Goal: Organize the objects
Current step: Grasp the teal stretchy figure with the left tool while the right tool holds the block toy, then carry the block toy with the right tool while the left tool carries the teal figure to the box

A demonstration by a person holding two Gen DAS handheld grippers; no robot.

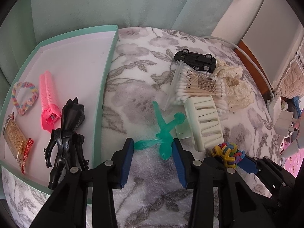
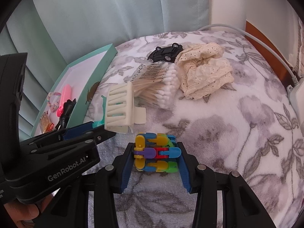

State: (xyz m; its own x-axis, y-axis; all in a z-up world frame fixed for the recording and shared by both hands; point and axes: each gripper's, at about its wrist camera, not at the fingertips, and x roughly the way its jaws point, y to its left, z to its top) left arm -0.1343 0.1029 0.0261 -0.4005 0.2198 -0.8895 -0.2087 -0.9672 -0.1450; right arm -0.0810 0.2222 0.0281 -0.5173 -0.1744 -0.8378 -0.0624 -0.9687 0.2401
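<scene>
One green figure (image 1: 164,133) between spread left fingers (image 1: 127,152), five items in box (image 1: 102,87)

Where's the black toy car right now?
The black toy car lies overturned, wheels up, at the far end of the floral blanket, touching the cotton swab bag and the cream lace cloth.

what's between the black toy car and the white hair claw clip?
The cotton swab bag lies between the black toy car and the white hair claw clip, clearest in the left wrist view.
</scene>
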